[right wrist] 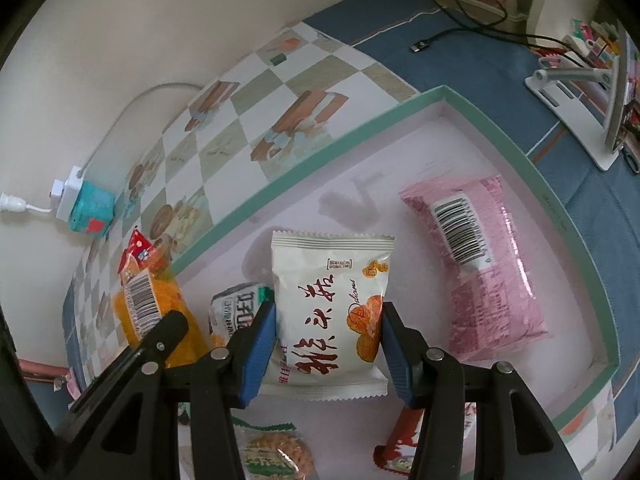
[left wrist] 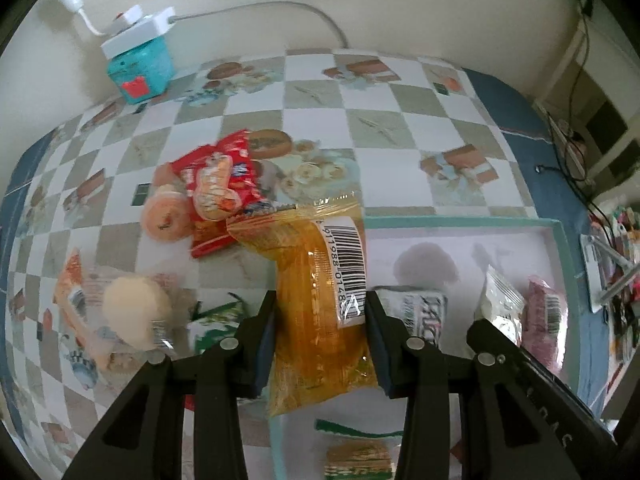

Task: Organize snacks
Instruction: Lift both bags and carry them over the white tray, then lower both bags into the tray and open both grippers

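My left gripper is shut on an orange-yellow snack packet with a white barcode label, held above the left end of the tray. The tray is shallow, pink inside, with a teal rim. My right gripper is shut on a white packet printed with red characters, over the tray floor. The same white packet shows at the right of the left wrist view. A pink packet and a small grey-white packet lie in the tray.
On the checked tablecloth left of the tray lie a red packet, a round orange cake, a pale bun packet and a green-white packet. A teal box with a power strip stands by the wall. A white stand sits right.
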A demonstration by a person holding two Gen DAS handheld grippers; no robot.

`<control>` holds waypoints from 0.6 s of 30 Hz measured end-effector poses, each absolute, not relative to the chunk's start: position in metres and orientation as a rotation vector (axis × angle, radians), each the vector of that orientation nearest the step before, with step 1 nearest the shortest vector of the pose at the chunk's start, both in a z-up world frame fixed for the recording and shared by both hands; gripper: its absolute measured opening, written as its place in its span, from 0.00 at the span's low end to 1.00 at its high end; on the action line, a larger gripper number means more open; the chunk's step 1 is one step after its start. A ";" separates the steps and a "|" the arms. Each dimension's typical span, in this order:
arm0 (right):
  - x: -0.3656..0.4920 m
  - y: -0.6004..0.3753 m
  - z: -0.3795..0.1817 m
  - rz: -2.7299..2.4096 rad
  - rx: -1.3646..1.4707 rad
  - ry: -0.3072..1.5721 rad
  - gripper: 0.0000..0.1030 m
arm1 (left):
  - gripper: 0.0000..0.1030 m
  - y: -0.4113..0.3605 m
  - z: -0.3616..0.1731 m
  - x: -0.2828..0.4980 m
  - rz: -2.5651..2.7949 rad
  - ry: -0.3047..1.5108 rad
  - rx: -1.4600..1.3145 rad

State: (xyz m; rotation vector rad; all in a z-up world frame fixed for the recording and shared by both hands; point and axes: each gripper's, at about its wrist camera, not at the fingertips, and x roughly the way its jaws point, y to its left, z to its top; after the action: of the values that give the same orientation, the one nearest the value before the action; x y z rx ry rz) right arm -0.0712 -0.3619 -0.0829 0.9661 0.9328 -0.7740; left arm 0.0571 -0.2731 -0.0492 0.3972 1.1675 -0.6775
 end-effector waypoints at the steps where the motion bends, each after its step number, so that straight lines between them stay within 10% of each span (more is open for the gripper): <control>1: -0.073 -0.363 -0.083 -0.782 0.969 0.932 0.53 | 0.42 -0.275 -0.051 0.055 -0.684 1.168 0.405; 18: -0.092 -0.373 -0.076 -0.829 1.003 0.899 0.53 | 0.42 -0.289 -0.062 0.038 -0.752 1.215 0.387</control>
State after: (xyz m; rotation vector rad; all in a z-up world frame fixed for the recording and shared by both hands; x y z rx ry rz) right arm -0.0920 -0.3726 -0.0762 1.0033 0.8989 -0.8290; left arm 0.0380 -0.2888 -0.0619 0.3870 1.2146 -0.7525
